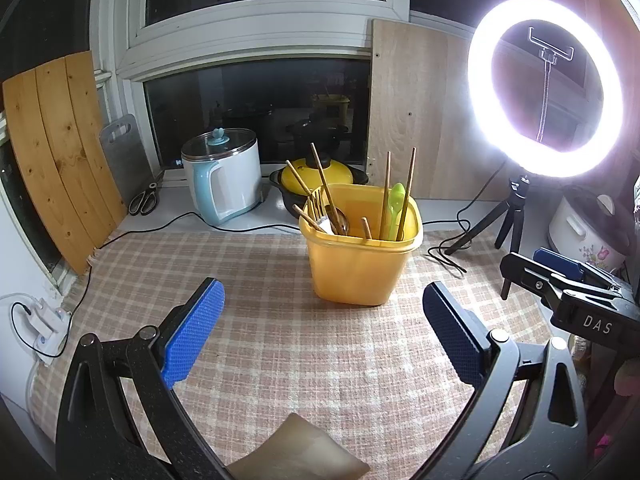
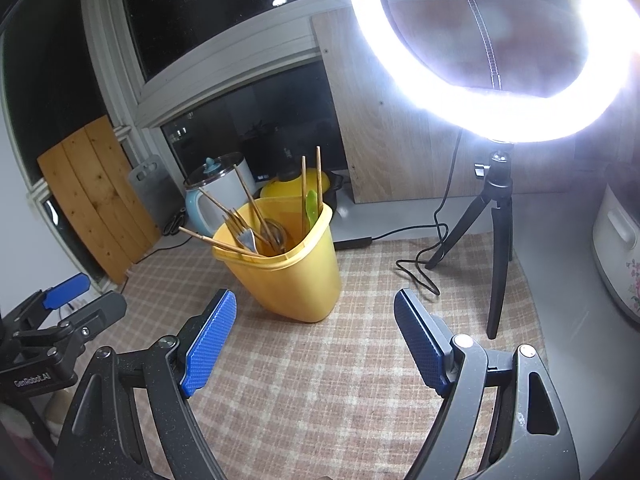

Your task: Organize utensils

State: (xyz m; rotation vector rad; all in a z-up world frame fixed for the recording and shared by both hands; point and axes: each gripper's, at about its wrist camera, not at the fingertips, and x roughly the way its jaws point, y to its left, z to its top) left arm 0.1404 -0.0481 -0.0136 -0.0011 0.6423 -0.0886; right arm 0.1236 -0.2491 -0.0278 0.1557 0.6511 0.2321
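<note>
Utensils (image 1: 340,208) upright, yellow bin (image 1: 356,268) mid-mat

A checked cloth (image 1: 280,320) in pink and cream covers the near part of the counter (image 1: 256,220), whose bare grey surface shows along the window side and off to the right. On the cloth stands a yellow tub (image 1: 360,264), upright. Beside it, at the cloth's right edge, the black tripod (image 1: 508,220) of a ring light has its feet planted, and a black cable (image 1: 452,248) loops loosely on the cloth between tub and tripod. On the bare strip behind sit a white and blue electric pot (image 1: 224,176), a black pot with a yellow lid (image 1: 316,176), and scissors (image 1: 146,198). A floral cooker (image 2: 618,256) sits far right.
</note>
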